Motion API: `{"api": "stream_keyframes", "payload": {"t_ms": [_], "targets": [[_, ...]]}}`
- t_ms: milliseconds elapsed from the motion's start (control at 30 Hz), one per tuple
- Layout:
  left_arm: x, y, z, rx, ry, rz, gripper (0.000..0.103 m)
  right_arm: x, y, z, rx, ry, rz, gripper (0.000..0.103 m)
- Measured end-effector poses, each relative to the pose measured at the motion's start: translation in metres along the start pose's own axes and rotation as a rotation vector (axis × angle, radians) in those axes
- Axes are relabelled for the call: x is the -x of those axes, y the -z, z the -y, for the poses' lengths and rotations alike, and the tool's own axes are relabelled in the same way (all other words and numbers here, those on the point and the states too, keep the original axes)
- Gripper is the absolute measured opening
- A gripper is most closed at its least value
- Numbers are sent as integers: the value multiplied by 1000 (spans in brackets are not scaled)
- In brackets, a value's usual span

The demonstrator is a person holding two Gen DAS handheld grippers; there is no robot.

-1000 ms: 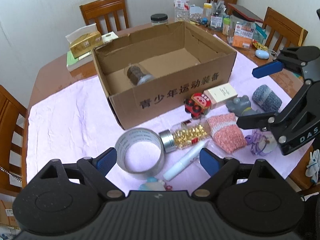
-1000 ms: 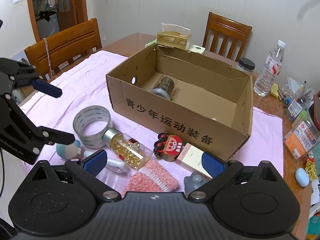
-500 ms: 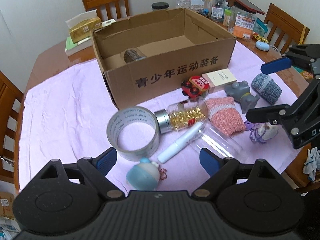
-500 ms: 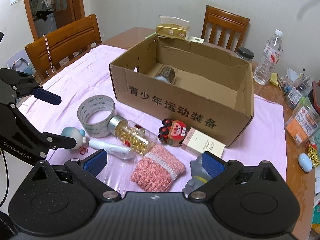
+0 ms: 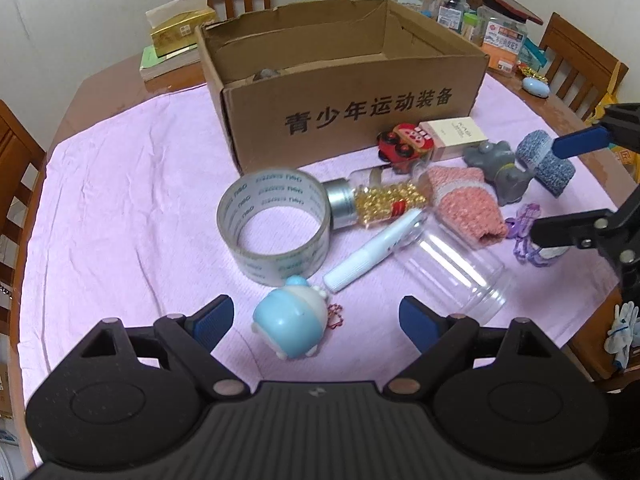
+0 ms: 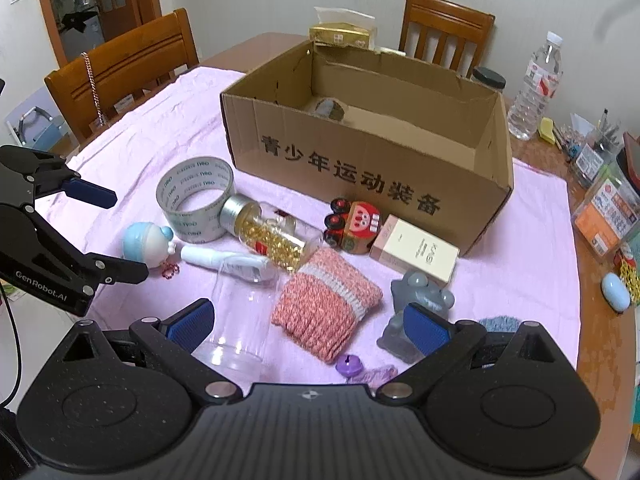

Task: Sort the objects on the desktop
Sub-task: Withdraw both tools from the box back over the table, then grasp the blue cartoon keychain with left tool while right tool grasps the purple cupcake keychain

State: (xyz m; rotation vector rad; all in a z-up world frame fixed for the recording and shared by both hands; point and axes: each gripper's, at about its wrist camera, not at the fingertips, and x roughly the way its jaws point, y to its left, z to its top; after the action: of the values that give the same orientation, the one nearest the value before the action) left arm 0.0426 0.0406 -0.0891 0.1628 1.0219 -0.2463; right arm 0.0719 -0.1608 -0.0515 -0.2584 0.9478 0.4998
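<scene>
Sorting is judged barely begun: only one jar [image 6: 330, 109] lies inside the box [image 5: 352, 120], and the rest is strewn on the pink cloth [image 5: 120, 184] in front of the box's printed wall, probably dumped there as a pile to be cleared into it. The left gripper [image 5: 316, 322] is held spread and empty, tilted down over the cloth in front of the box, with the blue toy [image 5: 290, 326] lying between its jaws but untouched; this toy is judged the likely next pick. The right gripper [image 6: 308, 322] is also spread and empty, with the pink knit [image 6: 326, 300] seen between its jaws and the grey figure [image 6: 418, 300] at its right pad, no contact being visible. Just in front of the box are the tape roll [image 5: 276, 222], the pill bottle [image 5: 372, 202], the red toy car [image 5: 406, 146] and the beige carton [image 5: 454, 134]; a white tube [image 5: 370, 252] and a clear cup [image 5: 452, 270] lie nearer the grippers, both on their sides. The box wall is printed 青少年运动装备. "neo" is repeated inside the tape roll. "GenRobot.AI" is read on the left gripper in the right wrist view. Lettering on the carton is too small to read.
</scene>
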Motion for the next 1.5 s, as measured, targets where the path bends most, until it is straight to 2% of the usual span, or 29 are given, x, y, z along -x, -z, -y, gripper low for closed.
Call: {"api": "stream_keyframes", "payload": {"t_ms": [233, 567, 933, 1000, 1167, 1300, 1500], "targets": [[-14, 9, -7, -45, -13, 15, 89, -3, 12, 1, -16, 14, -37, 102], [-30, 12, -12, -103, 23, 7, 72, 4, 28, 11, -47, 50, -62, 102], [-40, 15, -13, -107, 26, -25, 60, 1, 55, 27, -112, 70, -101, 102], [-41, 14, -13, -100, 29, -30, 53, -1, 59, 30, -121, 71, -105, 102], [-42, 12, -16, -81, 35, -31, 47, -8, 64, 34, -129, 59, -103, 102], [-42, 11, -17, -69, 40, -36, 46, -17, 65, 35, -114, 51, -106, 98], [-39, 10, -18, -61, 42, -30, 46, -29, 65, 36, -96, 22, -117, 85]]}}
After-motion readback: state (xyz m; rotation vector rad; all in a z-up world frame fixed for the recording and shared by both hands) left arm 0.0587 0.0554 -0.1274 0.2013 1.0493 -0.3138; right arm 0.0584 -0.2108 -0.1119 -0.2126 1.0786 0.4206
